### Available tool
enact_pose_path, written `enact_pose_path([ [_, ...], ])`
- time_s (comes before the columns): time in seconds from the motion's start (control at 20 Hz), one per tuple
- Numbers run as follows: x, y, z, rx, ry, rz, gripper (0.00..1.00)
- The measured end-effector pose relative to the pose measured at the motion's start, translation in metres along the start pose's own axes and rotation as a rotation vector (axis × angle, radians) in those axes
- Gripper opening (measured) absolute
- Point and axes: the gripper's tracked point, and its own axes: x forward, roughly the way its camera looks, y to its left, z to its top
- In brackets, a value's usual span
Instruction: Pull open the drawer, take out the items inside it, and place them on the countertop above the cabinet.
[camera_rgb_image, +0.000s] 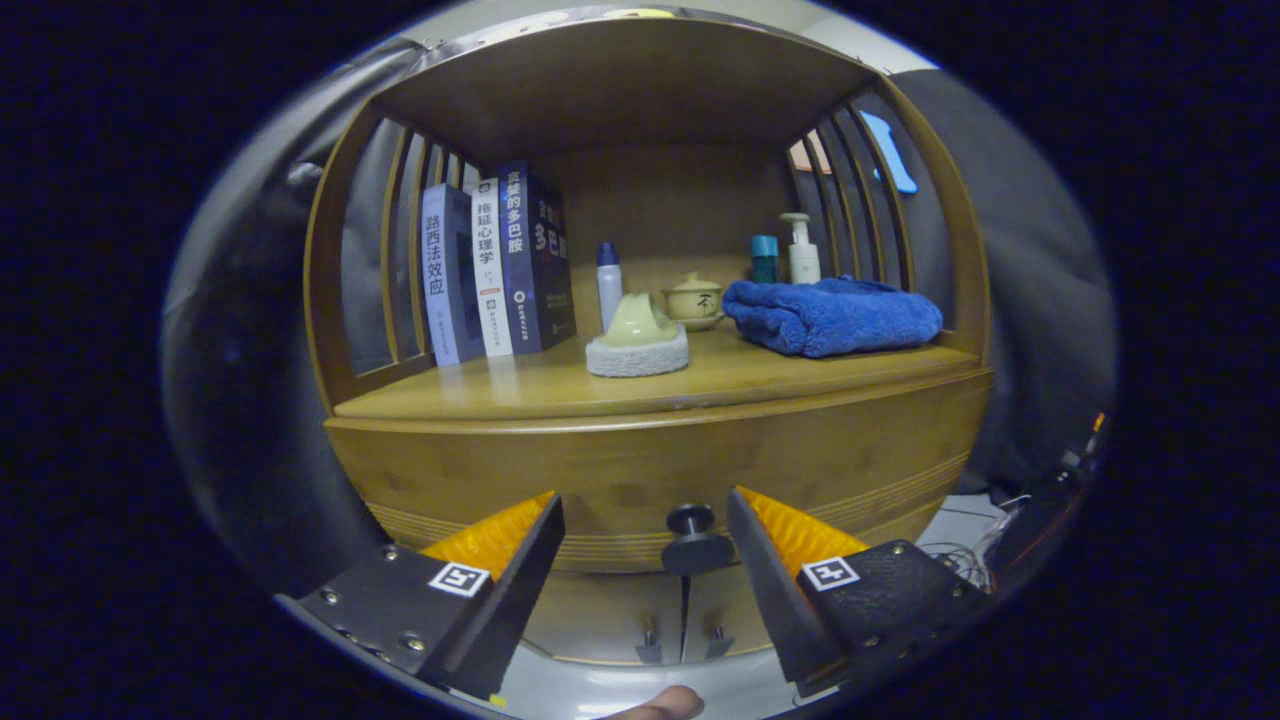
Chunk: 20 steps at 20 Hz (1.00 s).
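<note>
Fingers of the hand-held gripper (645, 520) stand well apart, clamped on nothing, with the small dark round drawer knob (692, 537) in the gap between them, nearer the right finger and touched by neither. That knob sits on the wide wooden drawer front (640, 480), which lies flush with the honey-coloured wooden cabinet; the drawer is shut and its contents are hidden. Above it, on the wooden countertop (520, 385), stand three upright books (495, 268), a slim white bottle with a blue cap (609, 282), a pale green piece resting on a round white pad (638, 340), a small cream lidded pot (694, 298), a folded blue towel (832, 314), a teal-capped container (764, 258) and a white pump bottle (801, 249). Judgement: a closed drawer beneath a stocked countertop fits either a drawer holding its items, or one emptied and pushed shut again; whether any countertop piece came from inside cannot be told. Below the fingers, a fingertip (665, 705) shows.
</note>
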Motion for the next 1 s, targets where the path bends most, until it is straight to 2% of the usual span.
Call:
enact_pose_path([
  [0.65, -0.143, 0.036, 0.087, -0.055, -0.083, -0.015, 0.98],
  [1.0, -0.22, 0.054, 0.129, -0.073, -0.141, 0.022, 0.98],
])
